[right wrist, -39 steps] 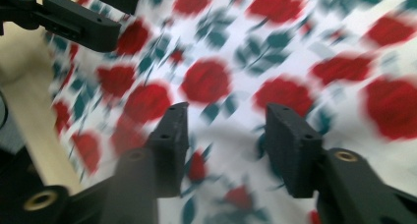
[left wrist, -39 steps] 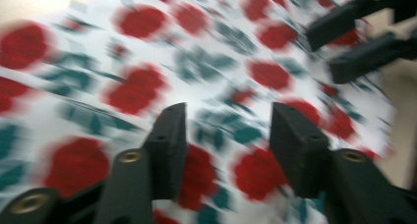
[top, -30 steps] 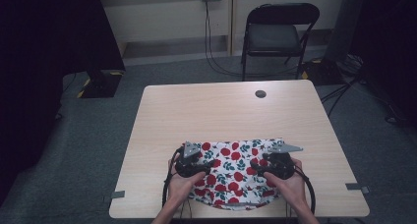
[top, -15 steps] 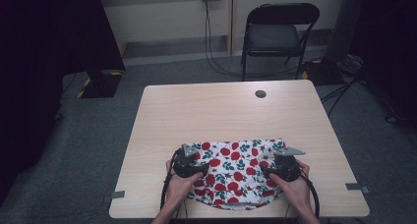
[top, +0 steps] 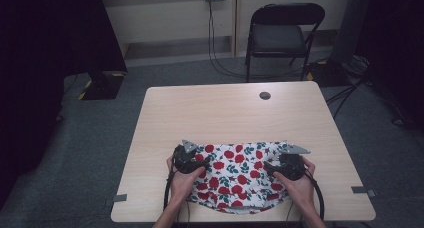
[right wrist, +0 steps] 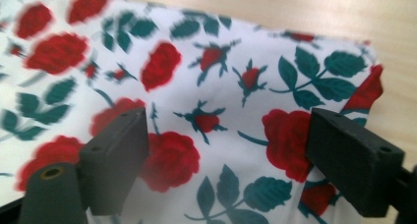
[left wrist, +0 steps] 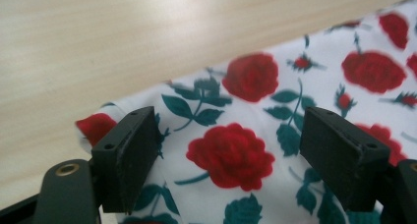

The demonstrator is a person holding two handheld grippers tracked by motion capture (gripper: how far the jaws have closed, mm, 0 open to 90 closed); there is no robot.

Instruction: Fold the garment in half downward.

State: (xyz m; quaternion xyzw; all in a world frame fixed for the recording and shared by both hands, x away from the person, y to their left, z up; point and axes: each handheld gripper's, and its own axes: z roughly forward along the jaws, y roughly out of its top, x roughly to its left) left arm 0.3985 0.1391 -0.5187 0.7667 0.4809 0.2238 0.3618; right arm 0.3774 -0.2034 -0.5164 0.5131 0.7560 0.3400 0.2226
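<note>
A white cloth (top: 235,180) printed with red roses and green leaves lies spread on the near half of the pale wooden table (top: 225,113). My left gripper (top: 192,160) sits at the cloth's far left corner. Its jaws stand apart over the cloth (left wrist: 255,76), which lies flat beneath them; they have just been opening. My right gripper (top: 282,165) is at the far right corner. Its jaws have also just been opening and stand wide above the cloth (right wrist: 206,62) without pinching it. The cloth's right corner (right wrist: 369,91) is slightly curled up.
A small dark round disc (top: 265,95) lies near the table's far edge. A black folding chair (top: 280,38) stands behind the table. Grey tape marks (top: 119,198) stick to the front corners. Bare tabletop (left wrist: 98,37) stretches beyond the cloth.
My right gripper has sunk a little toward the cloth. The left hand has hardly moved, and the cloth lies where it did.
</note>
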